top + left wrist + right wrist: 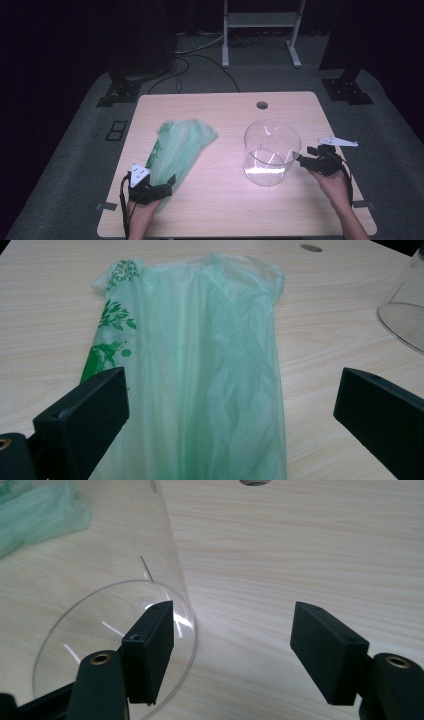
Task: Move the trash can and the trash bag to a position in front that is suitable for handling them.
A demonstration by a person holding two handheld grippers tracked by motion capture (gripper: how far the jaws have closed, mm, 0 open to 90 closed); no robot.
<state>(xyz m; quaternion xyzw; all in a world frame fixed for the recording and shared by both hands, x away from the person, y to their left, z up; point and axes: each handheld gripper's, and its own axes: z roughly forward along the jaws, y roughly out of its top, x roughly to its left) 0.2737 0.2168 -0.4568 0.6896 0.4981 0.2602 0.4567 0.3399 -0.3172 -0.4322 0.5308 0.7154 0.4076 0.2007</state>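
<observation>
A thin green plastic bag (177, 147) with a leaf print lies flat on the left half of the wooden table (220, 210). My left gripper (162, 184) sits at the bag's near end. In the left gripper view it (227, 390) stands open, with the bag (210, 340) lying on the table between the jaws. A clear upright cylinder container (271, 152) stands right of centre. My right gripper (306, 157) is low at its right side. It (235, 620) is open, its left jaw close against the container's wall (100, 555), with bare wood between the jaws.
A round cable hole (261, 105) sits near the table's far edge. Beyond the table are a white frame (260, 20), black stand bases (120, 92) and cables on the grey floor. Bare tabletop lies between bag and container and along the near edge.
</observation>
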